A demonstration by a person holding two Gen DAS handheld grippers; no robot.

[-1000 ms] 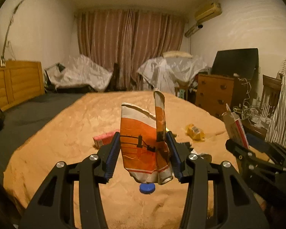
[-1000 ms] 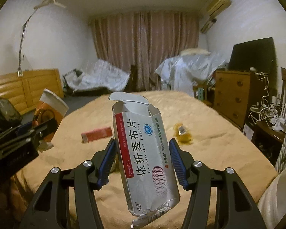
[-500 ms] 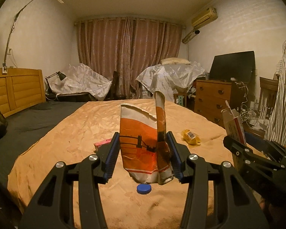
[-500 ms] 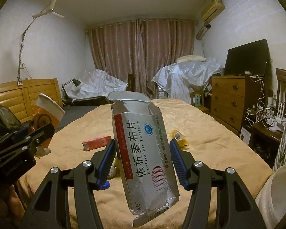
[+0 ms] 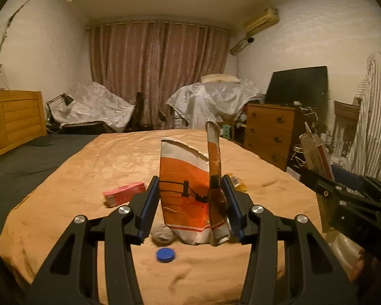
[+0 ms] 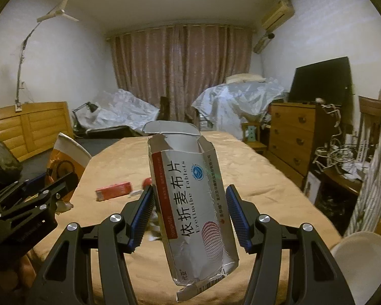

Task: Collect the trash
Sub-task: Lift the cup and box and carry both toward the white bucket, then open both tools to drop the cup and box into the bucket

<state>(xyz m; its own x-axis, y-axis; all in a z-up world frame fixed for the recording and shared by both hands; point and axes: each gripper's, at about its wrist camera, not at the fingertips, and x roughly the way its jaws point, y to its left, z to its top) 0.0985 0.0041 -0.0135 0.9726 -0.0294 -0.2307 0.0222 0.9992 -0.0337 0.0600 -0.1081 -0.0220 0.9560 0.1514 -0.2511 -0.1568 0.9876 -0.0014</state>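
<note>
- My left wrist camera looks low along my fingers, over the bed (image 5: 94, 178), toward the curtains (image 5: 160, 73).
- My right wrist camera faces likewise; both share the red box (image 6: 113, 190).

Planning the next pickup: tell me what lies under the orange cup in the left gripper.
Below the crushed orange cup, held by the left gripper, a blue bottle cap and a grey crumpled wad lie on the tan bedspread. The cup covers whatever lies directly behind it.

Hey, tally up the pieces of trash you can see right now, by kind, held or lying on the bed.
Crushed paper cup: 1
Silver medicine box: 1
Red box: 1
Blue bottle cap: 1
Yellow wrapper: 1
Grey crumpled wad: 1
Total: 6
</note>
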